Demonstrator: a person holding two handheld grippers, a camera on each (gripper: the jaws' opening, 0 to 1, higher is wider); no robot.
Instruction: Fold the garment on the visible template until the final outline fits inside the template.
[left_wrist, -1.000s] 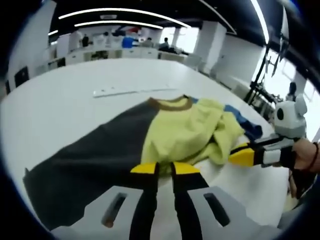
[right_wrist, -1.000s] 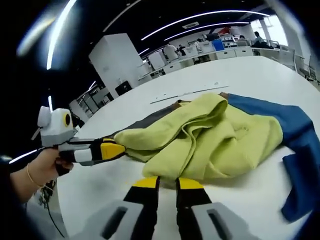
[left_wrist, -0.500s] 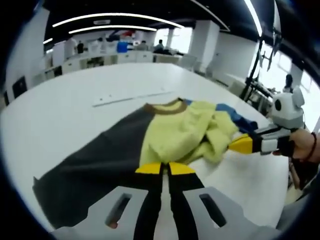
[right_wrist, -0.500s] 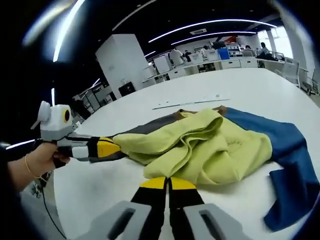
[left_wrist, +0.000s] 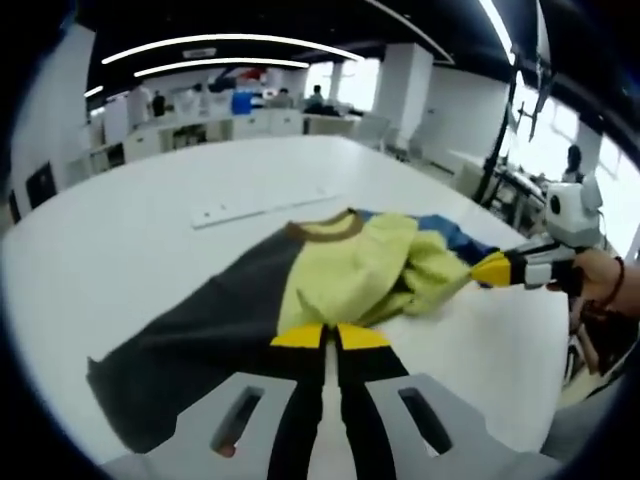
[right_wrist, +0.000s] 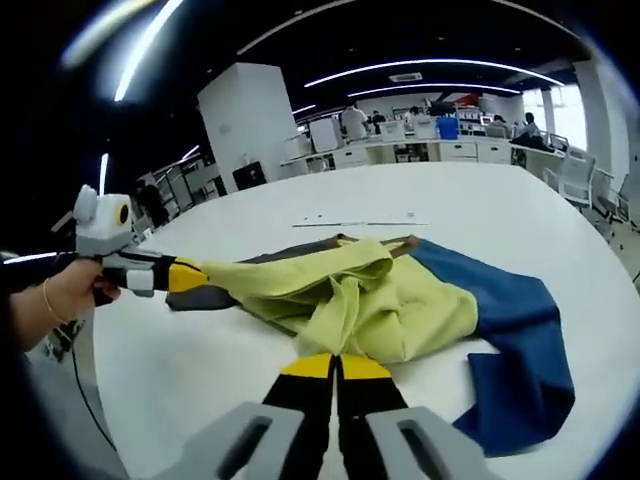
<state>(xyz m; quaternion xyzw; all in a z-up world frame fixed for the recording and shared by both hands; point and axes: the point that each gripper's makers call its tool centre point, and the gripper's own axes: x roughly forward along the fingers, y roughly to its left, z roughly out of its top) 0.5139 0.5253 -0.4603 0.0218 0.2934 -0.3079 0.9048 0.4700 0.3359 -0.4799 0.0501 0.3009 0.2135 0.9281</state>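
Jaws of left gripper clenched on the hem of the yellow, dark grey and blue cloth garment. Right gripper likewise clamped on the garment's yellow edge. Garment lies rumpled on the round white worktop; blue sleeve spread flat.

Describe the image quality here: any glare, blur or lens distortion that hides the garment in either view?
Left gripper view: fisheye bends the white table; windows at right blow out, far desks are soft, but the garment is evenly lit and clear. Right gripper view: ceiling light strips smear at upper left, background is dim, the garment stays sharp with soft shadows beneath its folds.
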